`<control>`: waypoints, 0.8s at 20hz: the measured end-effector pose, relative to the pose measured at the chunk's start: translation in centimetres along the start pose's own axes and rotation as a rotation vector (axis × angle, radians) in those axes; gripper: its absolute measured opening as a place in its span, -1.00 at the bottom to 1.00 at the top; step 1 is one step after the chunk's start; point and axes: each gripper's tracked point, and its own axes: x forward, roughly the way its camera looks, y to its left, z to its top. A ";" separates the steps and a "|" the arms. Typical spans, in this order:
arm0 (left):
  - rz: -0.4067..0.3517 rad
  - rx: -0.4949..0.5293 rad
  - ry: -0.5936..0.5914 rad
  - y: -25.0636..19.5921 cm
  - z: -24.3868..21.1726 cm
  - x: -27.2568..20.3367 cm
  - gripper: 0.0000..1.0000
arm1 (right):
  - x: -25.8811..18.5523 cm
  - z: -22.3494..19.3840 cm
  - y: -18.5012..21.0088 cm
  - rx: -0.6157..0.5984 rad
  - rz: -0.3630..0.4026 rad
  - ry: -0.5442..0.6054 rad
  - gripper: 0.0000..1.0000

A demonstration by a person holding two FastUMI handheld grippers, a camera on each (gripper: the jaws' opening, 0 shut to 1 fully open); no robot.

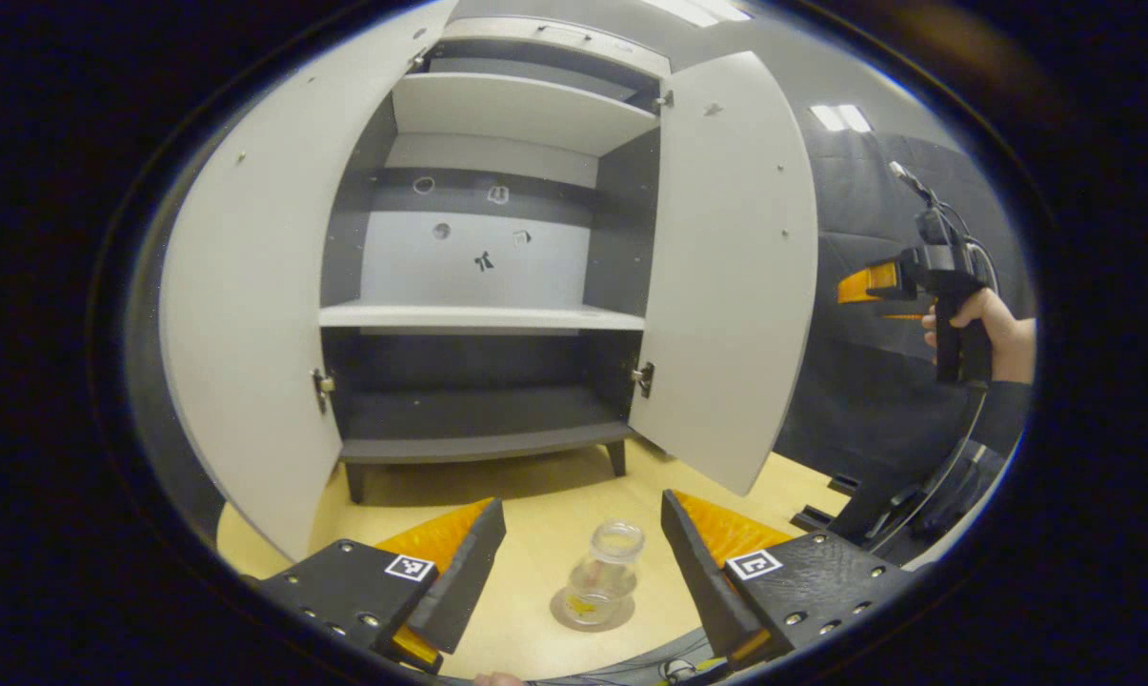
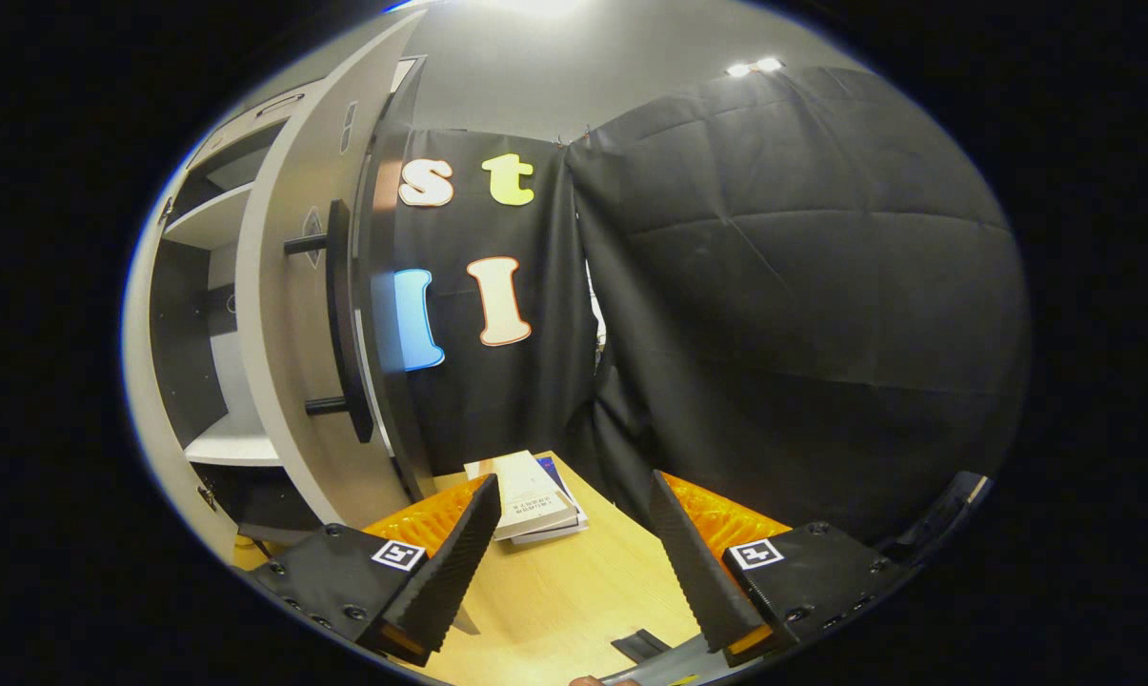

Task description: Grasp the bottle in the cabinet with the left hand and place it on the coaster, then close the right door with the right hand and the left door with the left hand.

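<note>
A: Left gripper view first. Where does the bottle [image 1: 610,570] stand?

B: Upright on the round coaster [image 1: 592,610] on the tabletop [image 1: 554,495], in front of the cabinet [image 1: 483,286]. The left hand-held gripper [image 1: 583,562] has its fingers spread wide, one on each side of the bottle, neither touching it.

A: And the doors?

B: Both are swung open. The left door [image 1: 250,314] and the right door [image 1: 731,276] flank bare shelves. At the far right a hand [image 1: 988,333] holds the right hand-held gripper [image 1: 869,283], well apart from the right door; from there I cannot tell how its fingers stand.

A: Right gripper view?

B: That gripper's own fingers are apart with nothing between them. The right door's outer face with its dark bar handle [image 2: 338,319] is to the left. Some books [image 2: 533,495] lie on the tabletop beyond the fingers, near the booth's black cloth wall [image 2: 802,286].
</note>
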 end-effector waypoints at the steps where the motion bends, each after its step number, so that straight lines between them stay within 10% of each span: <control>1: 0.042 0.002 -0.020 0.7 1.9 -0.9 0.90 | 0.6 0.2 -0.1 0.000 0.011 0.006 0.94; 9: 0.340 0.008 -0.102 4.9 10.4 -6.1 0.89 | 3.7 3.8 0.1 -0.056 0.122 -0.035 1.00; 16: 0.435 0.015 -0.083 4.5 14.1 -4.9 0.89 | 5.2 7.4 3.8 -0.085 0.331 -0.077 0.99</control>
